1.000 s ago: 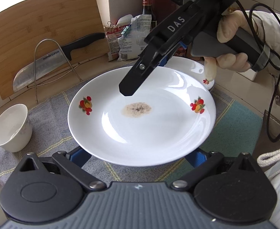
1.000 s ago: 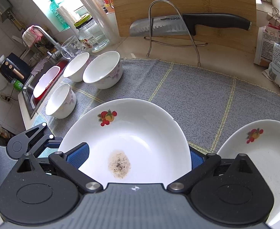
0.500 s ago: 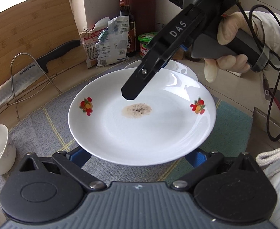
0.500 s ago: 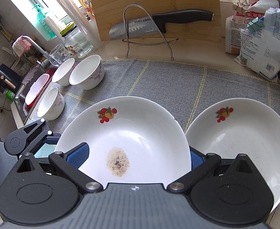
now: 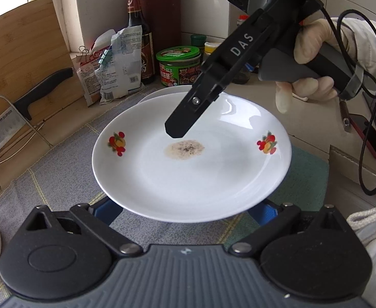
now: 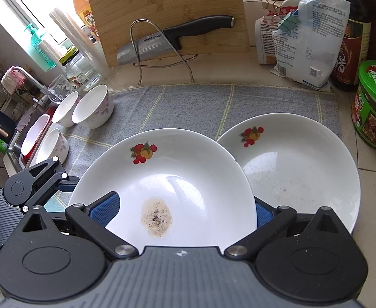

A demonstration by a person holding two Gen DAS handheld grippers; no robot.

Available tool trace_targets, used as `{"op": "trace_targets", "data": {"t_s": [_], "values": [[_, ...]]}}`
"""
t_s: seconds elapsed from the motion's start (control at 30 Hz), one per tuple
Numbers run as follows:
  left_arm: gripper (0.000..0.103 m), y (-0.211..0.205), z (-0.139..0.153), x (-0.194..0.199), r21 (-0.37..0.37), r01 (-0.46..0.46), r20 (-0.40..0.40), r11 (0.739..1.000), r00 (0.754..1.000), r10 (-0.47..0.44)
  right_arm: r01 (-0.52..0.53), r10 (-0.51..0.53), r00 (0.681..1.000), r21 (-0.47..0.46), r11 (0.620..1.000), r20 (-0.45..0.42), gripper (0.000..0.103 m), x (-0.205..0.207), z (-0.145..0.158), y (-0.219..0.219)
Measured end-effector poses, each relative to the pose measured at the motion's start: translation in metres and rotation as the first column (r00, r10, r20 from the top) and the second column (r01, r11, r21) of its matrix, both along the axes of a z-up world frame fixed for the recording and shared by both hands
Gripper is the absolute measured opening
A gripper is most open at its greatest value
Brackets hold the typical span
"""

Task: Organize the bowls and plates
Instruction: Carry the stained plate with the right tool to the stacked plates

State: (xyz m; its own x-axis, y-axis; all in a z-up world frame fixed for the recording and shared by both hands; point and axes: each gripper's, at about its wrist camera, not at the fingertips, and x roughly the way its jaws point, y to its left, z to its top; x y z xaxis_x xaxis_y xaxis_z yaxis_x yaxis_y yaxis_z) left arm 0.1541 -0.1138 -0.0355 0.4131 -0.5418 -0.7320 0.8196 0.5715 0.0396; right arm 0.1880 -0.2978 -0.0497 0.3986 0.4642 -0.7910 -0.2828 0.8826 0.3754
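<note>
While both tongs (image 6: 185, 210) clasp it, the plate (image 5: 188, 169) hangs between them.

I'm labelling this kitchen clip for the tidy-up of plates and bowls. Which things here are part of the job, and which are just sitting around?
Job:
stained plate, carried by both grippers
second plate on the grey mat
white bowls at the mat's left end

Lying about:
knife on its wire stand
cutting board
clipped bags
sauce bottle
green tub
glass jar
</note>
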Motion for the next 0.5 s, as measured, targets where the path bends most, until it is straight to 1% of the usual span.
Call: {"op": "trace_targets", "data": {"t_s": [0.2, 0.5], "values": [[0.101, -0.014, -0.003, 0.007, 0.002, 0.036, -0.01, 0.999, 0.999, -0.036, 0.042, -0.042, 0.999, 0.006, 0.999, -0.003, 0.103, -0.005, -0.003, -0.019], [0.102, -0.03, -0.007, 0.018, 0.006, 0.063, -0.02, 0.998, 0.998, -0.063, 0.082, -0.082, 0.997, 0.009, 0.997, -0.009, 0.103, -0.006, -0.009, -0.04]]}}
